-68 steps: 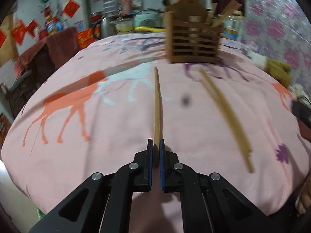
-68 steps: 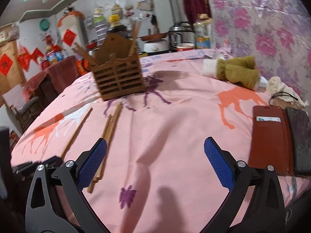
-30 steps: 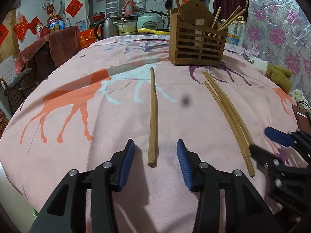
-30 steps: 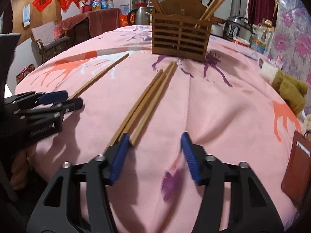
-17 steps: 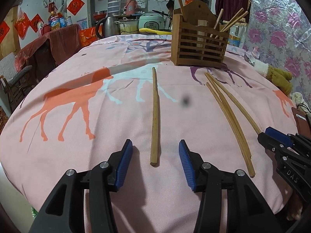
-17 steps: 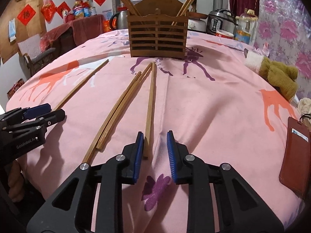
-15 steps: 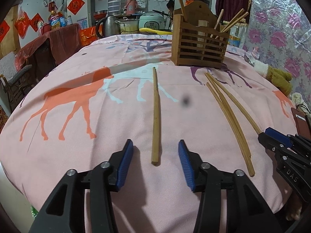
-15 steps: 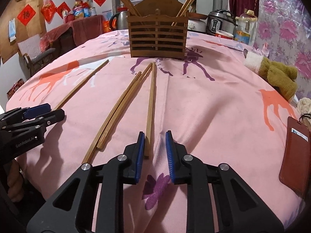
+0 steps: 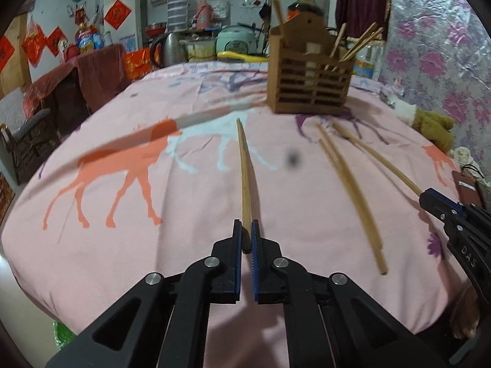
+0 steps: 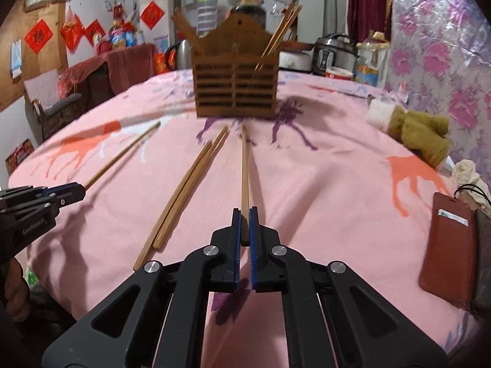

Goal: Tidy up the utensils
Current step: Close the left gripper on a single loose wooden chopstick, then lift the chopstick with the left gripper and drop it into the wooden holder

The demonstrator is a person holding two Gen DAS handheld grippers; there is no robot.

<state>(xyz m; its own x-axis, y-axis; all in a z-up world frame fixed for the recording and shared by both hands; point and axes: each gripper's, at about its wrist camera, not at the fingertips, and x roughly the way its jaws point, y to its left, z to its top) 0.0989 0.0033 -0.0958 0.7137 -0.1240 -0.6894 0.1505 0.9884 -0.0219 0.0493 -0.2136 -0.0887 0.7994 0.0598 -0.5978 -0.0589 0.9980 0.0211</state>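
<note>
My left gripper [image 9: 246, 230] is shut on the near end of a single wooden chopstick [image 9: 244, 171] that points toward the wooden slatted utensil holder [image 9: 308, 87]. My right gripper [image 10: 244, 217] is shut on the near end of another chopstick [image 10: 244, 171], which points at the holder [image 10: 235, 90]. The holder has several chopsticks standing in it. A pair of loose chopsticks [image 10: 187, 190] lies on the pink cloth left of the right gripper; the pair also shows in the left wrist view [image 9: 349, 190]. The right gripper shows at the right edge of the left wrist view [image 9: 429, 197].
The pink tablecloth [image 9: 153, 184] with horse prints covers a round table. A brown plush toy [image 10: 414, 133] and a red-brown wallet [image 10: 445, 245] lie at the right. Kettles, cookers and bottles [image 10: 334, 53] stand behind the table.
Both grippers have closed from open onto the near ends of their chopsticks. The views have shifted slightly forward.
</note>
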